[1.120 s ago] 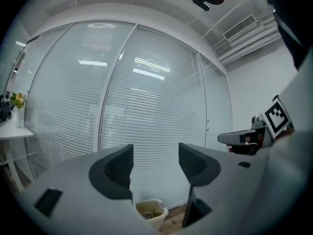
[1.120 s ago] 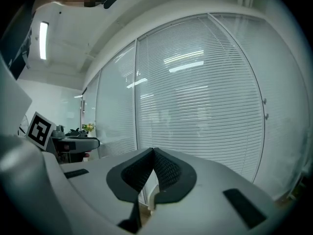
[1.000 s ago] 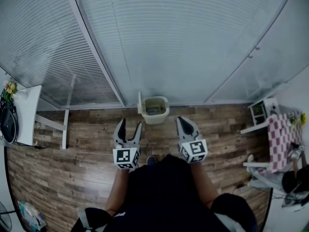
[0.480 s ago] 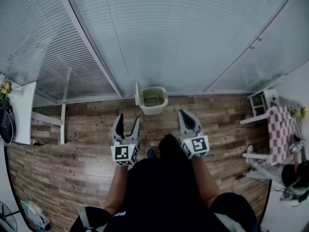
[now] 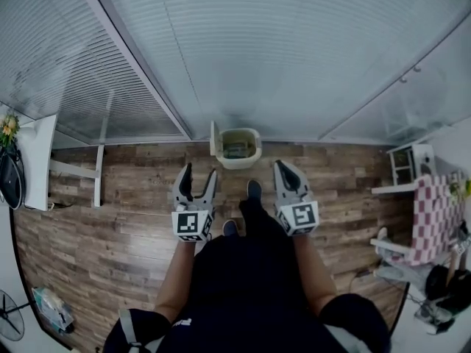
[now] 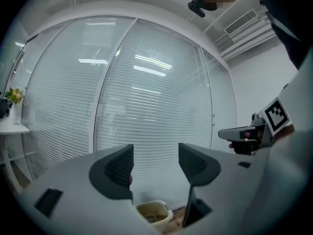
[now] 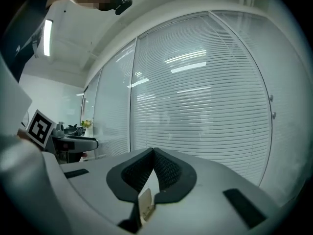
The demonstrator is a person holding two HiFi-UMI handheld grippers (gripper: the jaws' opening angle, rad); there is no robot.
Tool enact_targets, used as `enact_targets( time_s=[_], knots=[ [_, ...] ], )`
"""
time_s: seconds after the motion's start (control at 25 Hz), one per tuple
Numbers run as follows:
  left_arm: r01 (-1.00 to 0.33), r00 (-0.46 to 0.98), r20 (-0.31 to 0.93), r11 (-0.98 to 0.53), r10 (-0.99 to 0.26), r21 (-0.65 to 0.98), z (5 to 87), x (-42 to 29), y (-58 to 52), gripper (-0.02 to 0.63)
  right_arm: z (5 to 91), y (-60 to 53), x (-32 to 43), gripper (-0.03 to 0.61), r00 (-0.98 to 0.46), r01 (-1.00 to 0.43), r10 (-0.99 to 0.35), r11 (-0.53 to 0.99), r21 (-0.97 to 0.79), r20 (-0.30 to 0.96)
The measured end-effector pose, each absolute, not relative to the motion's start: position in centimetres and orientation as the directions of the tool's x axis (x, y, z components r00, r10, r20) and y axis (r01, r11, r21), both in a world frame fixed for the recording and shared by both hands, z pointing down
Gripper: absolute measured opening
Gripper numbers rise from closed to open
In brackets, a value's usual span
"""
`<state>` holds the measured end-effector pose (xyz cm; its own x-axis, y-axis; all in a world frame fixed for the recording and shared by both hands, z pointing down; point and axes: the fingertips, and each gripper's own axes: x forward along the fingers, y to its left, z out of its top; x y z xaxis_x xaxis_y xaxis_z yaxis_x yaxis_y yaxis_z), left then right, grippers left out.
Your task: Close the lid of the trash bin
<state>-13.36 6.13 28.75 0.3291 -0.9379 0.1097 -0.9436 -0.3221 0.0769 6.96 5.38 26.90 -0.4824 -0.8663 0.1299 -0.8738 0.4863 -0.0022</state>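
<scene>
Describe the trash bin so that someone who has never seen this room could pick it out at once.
Find the wall of white blinds; where it meets the wooden floor, straight ahead of the person, stands the trash bin. It is small, cream and open, its lid upright at its left, unlike the white table far left.

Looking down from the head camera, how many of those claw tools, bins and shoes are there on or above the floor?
Grippers: 2, the left gripper and the right gripper
Bins: 1, the trash bin
Shoes: 2, the forward shoe and the rear shoe
Total: 5
</scene>
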Motion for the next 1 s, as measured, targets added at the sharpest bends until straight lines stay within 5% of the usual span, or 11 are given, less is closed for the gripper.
enact_targets(
  time_s=[1.0],
  knots=[
    [-0.965, 0.255, 0.456, -0.256, -0.852, 0.061, 49.3, -13.9, -8.2, 0.268, 40.5, -6.7, 7.2, 0.003, -0.565, -0.821, -0.784, 0.565, -0.084, 0.257]
  ],
)
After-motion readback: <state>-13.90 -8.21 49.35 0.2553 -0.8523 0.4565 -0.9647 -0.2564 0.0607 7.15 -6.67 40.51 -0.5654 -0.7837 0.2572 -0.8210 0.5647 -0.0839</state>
